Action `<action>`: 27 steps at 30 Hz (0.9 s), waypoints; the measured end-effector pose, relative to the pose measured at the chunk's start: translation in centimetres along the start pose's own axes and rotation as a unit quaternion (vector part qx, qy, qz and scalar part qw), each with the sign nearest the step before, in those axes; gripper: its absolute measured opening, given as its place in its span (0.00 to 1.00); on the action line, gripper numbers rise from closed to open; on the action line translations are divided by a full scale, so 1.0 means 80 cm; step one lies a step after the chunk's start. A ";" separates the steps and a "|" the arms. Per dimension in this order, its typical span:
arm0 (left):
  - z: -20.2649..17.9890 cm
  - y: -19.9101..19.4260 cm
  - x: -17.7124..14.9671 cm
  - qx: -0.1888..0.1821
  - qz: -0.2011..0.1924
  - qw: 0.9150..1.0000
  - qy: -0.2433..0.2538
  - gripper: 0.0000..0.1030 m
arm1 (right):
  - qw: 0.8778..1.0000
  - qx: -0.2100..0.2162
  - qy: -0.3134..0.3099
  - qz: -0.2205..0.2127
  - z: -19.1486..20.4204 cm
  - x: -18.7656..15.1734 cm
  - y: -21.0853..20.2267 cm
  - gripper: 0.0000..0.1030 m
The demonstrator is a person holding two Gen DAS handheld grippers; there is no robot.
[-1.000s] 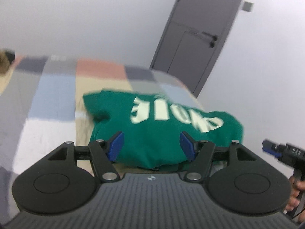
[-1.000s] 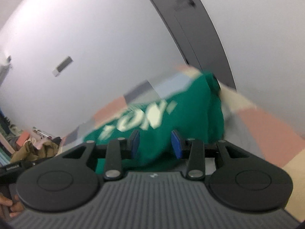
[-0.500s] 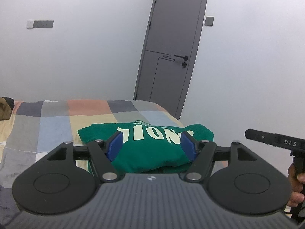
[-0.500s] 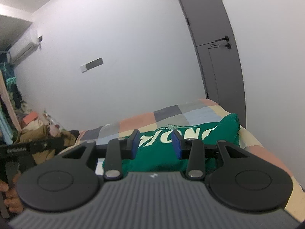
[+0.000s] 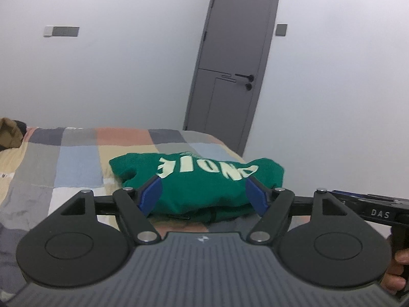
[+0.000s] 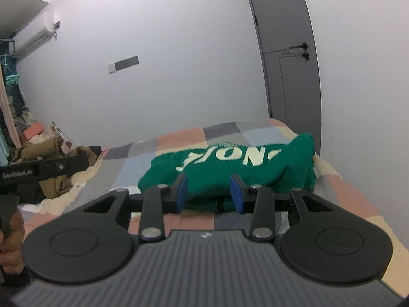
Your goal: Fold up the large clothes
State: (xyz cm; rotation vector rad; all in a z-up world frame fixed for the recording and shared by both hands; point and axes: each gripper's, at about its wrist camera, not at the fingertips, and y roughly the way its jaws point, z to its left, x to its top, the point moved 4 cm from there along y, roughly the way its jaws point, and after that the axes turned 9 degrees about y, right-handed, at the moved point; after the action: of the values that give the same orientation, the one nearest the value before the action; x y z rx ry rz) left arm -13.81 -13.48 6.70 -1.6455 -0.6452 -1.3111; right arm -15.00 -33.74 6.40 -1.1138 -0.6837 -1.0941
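A plain white-walled bedroom with a grey door (image 5: 230, 61) behind; a bed with a patchwork cover (image 5: 76, 153) carries the work; on it, toward the door side, lies the green sweatshirt (image 5: 199, 184) with pale lettering, already gathered into a compact folded bundle. The left gripper (image 5: 204, 197) hangs short of the bundle, its jaws wide and just now opening further, nothing between them; the right gripper (image 6: 208, 192) hangs likewise clear of the cloth, jaws at a narrower gap and empty; each hand shows at the edge of the other's view. By my reading the folding of this garment is done or nearly so, and both grippers stand off from it; the next move would call either for a last tidy of the thicker right end, or for fetching another garment, perhaps from the brown heap of clothes (image 6: 51, 158) at the far left.
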 end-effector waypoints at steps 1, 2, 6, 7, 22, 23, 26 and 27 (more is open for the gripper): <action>0.000 0.001 -0.004 0.003 0.002 1.000 0.000 0.76 | 1.000 -0.003 0.000 0.003 0.000 -0.003 0.000 0.39; 0.000 0.002 -0.008 0.004 0.004 1.000 0.002 0.76 | 1.000 -0.006 0.000 0.005 -0.001 -0.007 0.001 0.39; 0.002 0.005 -0.014 0.015 0.005 1.000 0.002 0.89 | 1.000 -0.017 -0.007 0.011 -0.001 -0.017 0.003 0.39; 0.003 0.005 -0.015 0.018 0.004 1.000 0.004 0.92 | 1.000 -0.019 -0.008 0.012 -0.001 -0.019 0.004 0.39; 0.004 0.020 -0.026 0.055 0.030 0.998 0.023 1.00 | 0.998 -0.049 -0.029 -0.001 -0.011 -0.020 0.005 1.00; 0.003 0.020 -0.026 0.057 0.030 0.998 0.024 1.00 | 0.998 -0.051 -0.028 -0.001 -0.011 -0.020 0.005 1.00; 0.003 0.019 -0.026 0.059 0.032 0.997 0.024 1.00 | 0.998 -0.052 -0.023 0.001 -0.013 -0.020 0.005 1.00; 0.003 0.019 -0.026 0.060 0.032 0.997 0.024 1.00 | 0.998 -0.051 -0.020 0.002 -0.014 -0.019 0.006 1.00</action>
State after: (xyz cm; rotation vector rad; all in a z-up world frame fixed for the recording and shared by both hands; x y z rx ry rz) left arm -13.07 -13.70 4.26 -1.5219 -0.6254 -1.2374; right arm -15.18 -34.28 4.52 -1.2277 -0.6622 -1.1151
